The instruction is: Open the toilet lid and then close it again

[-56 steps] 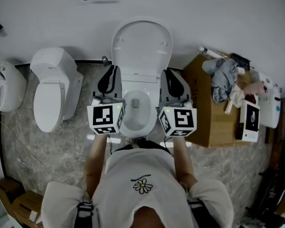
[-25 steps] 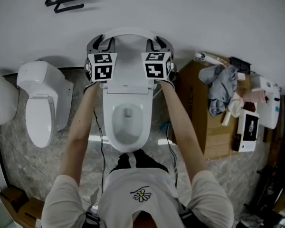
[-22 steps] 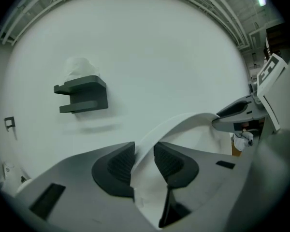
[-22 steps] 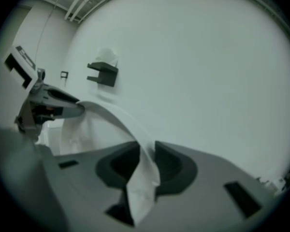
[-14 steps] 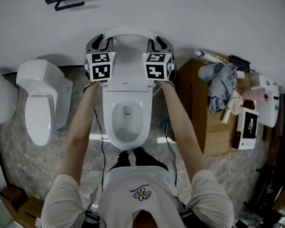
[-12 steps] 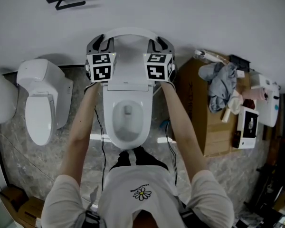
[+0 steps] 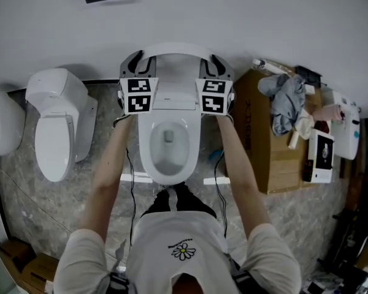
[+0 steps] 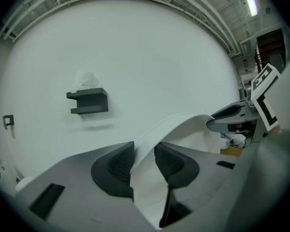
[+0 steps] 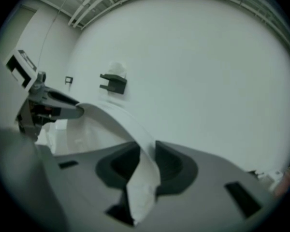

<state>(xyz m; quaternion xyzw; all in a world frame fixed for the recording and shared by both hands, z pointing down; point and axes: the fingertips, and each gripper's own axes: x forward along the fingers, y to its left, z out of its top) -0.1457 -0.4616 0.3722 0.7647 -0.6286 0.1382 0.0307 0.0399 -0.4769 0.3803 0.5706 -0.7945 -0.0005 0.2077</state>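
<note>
Closing step in hand. The toilet lid (image 7: 176,66) stood raised over the bowl (image 7: 165,143), leaning toward me. My left gripper (image 8: 144,158) and right gripper (image 9: 145,161) clamped its rim, one on either side. Their jaws had just been closing on it, the left then easing slightly. Both arms reached forward, grippers near level. Next move, in my judgement: lower the lid evenly, no slam.

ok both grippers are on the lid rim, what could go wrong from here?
1. The left gripper and right gripper each pinch only the thin rim of the raised lid. Their jaws have just been closing on it, the left then easing slightly, so it could slip and slam onto the bowl.
2. Lowering unevenly with two separate hands may twist the lid.
</note>
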